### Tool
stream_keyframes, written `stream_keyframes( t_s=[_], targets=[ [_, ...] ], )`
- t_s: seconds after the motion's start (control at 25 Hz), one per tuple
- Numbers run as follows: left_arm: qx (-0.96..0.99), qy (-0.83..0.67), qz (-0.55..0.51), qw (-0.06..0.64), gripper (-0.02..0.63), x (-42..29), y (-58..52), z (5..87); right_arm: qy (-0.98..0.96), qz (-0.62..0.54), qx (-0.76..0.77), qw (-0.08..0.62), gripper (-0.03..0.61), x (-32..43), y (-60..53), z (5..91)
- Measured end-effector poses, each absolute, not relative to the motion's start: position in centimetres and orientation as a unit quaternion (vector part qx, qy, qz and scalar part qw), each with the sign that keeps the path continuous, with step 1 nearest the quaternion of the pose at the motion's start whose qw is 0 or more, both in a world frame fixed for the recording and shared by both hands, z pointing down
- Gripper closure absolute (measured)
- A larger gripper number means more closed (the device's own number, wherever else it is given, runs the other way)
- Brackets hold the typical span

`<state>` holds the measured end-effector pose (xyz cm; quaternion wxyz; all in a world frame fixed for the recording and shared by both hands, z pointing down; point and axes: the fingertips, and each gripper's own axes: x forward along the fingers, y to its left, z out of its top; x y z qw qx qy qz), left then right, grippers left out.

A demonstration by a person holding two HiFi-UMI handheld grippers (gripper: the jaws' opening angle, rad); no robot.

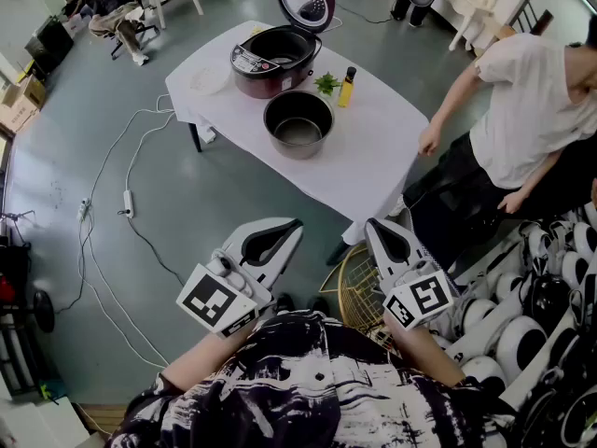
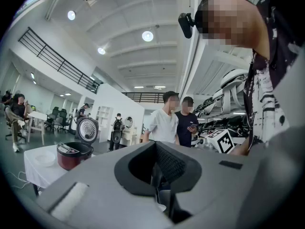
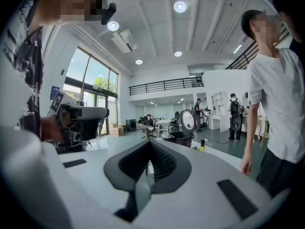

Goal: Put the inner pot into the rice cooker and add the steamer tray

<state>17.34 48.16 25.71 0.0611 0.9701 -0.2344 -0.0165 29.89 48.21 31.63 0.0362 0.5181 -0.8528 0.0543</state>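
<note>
A maroon rice cooker (image 1: 269,63) stands on the white-clothed table (image 1: 373,166) with its lid (image 1: 306,0) up. The dark inner pot (image 1: 298,122) sits on the cloth just in front of it. A white, dish-like tray (image 1: 207,78) lies at the table's left end. Both grippers are held low, well short of the table, and hold nothing. My left gripper (image 1: 287,229) is shut; the left gripper view shows the cooker (image 2: 71,154) far off past its tip (image 2: 155,144). My right gripper (image 1: 377,227) is shut too, its tip (image 3: 150,142) aimed toward the pot (image 3: 180,137).
A yellow bottle (image 1: 347,87) and a green sprig (image 1: 326,84) stand beside the cooker. A person in a white shirt (image 1: 522,110) stands at the table's right end. A gold wire basket (image 1: 359,287) sits by my feet, cables (image 1: 131,203) cross the floor at left, and white robot shells (image 1: 550,297) pile at right.
</note>
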Motion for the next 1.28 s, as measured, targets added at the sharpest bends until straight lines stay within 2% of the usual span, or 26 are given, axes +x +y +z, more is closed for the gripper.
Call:
stream_keyframes(
  t_s=[0.76,0.92,0.96,1.0,1.04,1.12,1.28],
  targets=[
    [0.970,-0.236,-0.019,0.062,0.609,17.0,48.2,25.7,-0.859,0.056,0.508,0.034,0.589,29.0,48.4,31.8],
    [0.969,-0.237,-0.019,0.063,0.609,16.9,48.2,25.7,-0.874,0.056,0.482,0.001,0.589,28.1,48.4,31.1],
    [0.969,-0.237,-0.019,0.063,0.609,16.9,48.2,25.8,-0.880,0.055,0.471,-0.016,0.541,27.5,48.3,30.8],
    [0.969,-0.237,-0.020,0.064,0.609,16.9,48.2,25.9,-0.886,0.054,0.460,-0.033,0.226,26.9,48.1,30.6],
    [0.969,-0.237,-0.020,0.064,0.609,16.8,48.1,25.9,-0.891,0.052,0.450,-0.045,0.133,26.2,48.1,30.4],
    [0.969,-0.239,-0.021,0.064,0.609,16.7,48.1,25.9,-0.899,0.050,0.433,-0.049,0.089,25.0,48.2,30.5],
    [0.968,-0.242,-0.023,0.064,0.609,16.4,48.6,25.7,-0.903,0.047,0.424,-0.052,0.067,23.9,48.7,30.5]
  ],
)
